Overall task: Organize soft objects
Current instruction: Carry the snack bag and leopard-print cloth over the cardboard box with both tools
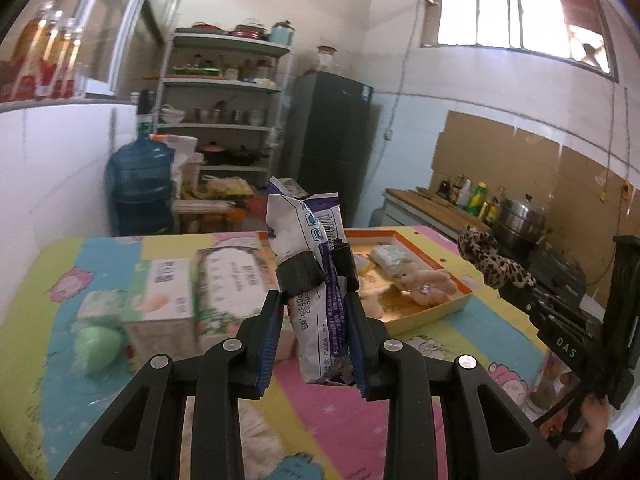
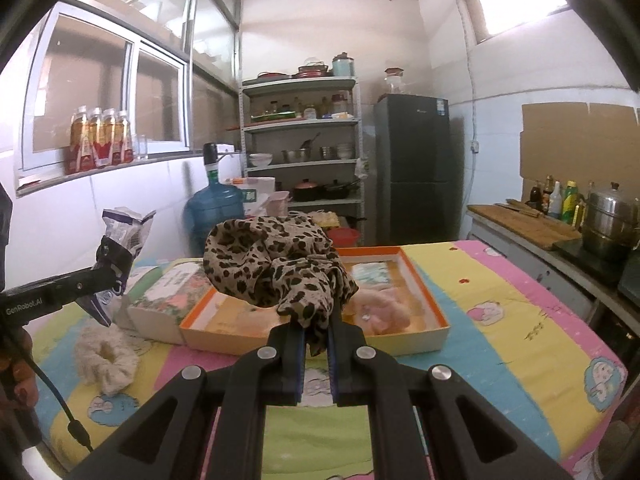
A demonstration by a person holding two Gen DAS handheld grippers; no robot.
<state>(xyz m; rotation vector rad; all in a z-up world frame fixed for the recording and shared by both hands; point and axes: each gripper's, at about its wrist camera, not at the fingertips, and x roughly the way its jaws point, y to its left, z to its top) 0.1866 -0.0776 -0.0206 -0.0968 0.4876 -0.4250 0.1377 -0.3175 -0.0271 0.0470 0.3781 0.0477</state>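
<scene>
Left to right across the table (image 2: 500,300): cream scrunchie (image 2: 106,354) near left, tissue boxes (image 2: 168,300) behind it, then the orange-rimmed tray (image 2: 430,292) at far centre, already holding a pink plush (image 2: 384,308) and a small packet (image 2: 370,272). Your left gripper (image 1: 316,276) is clamped on a white-and-purple pouch (image 1: 304,216), its long axis upright, with the tray ahead and to its right; your right gripper (image 2: 316,320) is pinched narrow on a leopard-print scarf (image 2: 276,264), directly before the tray's near edge, so it is probably the nearer one. Open room lies in the tray's left half, judging by the right view.
</scene>
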